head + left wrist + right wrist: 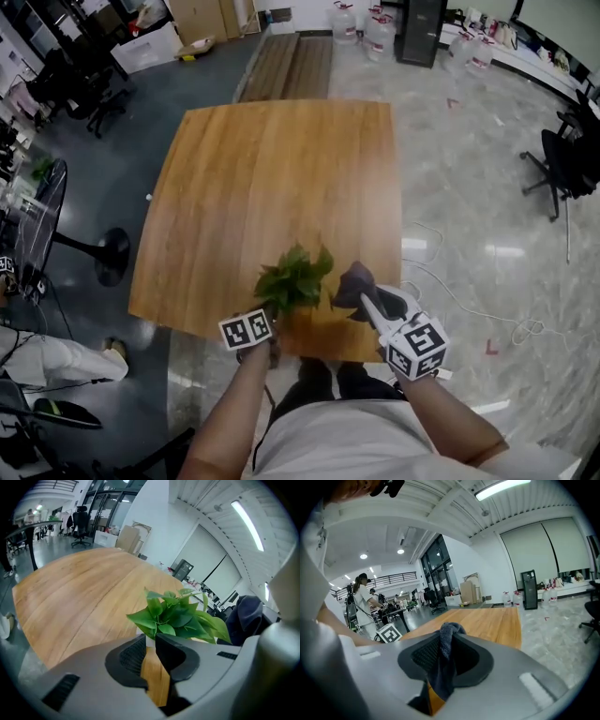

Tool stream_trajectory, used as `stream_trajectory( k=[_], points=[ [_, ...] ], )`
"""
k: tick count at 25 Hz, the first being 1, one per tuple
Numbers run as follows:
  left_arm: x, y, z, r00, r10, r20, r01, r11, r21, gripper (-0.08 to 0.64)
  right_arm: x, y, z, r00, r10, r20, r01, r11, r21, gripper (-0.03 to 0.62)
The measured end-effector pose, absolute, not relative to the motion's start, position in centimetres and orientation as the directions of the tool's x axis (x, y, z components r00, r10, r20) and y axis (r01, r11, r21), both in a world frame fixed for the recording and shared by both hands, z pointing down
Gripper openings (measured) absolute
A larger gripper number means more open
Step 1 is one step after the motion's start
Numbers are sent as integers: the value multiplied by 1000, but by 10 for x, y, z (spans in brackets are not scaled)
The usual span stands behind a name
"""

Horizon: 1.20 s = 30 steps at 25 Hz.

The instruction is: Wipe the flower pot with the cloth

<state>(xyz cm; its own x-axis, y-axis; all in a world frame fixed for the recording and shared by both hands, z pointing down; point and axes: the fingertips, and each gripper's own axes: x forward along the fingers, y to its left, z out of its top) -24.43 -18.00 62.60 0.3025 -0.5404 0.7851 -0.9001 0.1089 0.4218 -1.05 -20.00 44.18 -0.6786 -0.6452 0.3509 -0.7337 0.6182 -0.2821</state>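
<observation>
Wooden desk (272, 178), square with rounded corners, on a floor that is dark on the left and polished stone on the right.

Left gripper (267, 317) at the desk's near edge, angled down, marker cube toward the person. Its jaws stand a little apart. The left gripper view shows desk wood through the gap. A sliver of the white flower pot (149, 641) sits at the far end of the gap, under the leaves. Cannot tell whether the pads touch it.

Leafy green plant (295, 279) spreads over the pot, near the desk's front edge, between the two grippers. From the head view the leaves hide the pot.

Dark blue-grey cloth (352, 283) hangs bunched just right of the leaves; contact with them not clear.

Right gripper (367, 298) has its jaws clamped on the cloth, a fold sticking up past the tips.

Black office chair (562, 159) far right, well apart from the desk.
</observation>
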Motion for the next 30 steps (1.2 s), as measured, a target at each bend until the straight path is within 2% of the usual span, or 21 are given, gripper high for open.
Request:
stream_trajectory(
  k=[23,30],
  points=[
    [-244,-232,653,357,-434,827,-897,90,434,112,-11,-247,474,-628,-676,385,-778,537,-326,69],
    [-245,-244,660,376,-434,819,-896,55,441,34,-11,-256,499,-622,-673,401,-783,518,-344,69]
  ],
)
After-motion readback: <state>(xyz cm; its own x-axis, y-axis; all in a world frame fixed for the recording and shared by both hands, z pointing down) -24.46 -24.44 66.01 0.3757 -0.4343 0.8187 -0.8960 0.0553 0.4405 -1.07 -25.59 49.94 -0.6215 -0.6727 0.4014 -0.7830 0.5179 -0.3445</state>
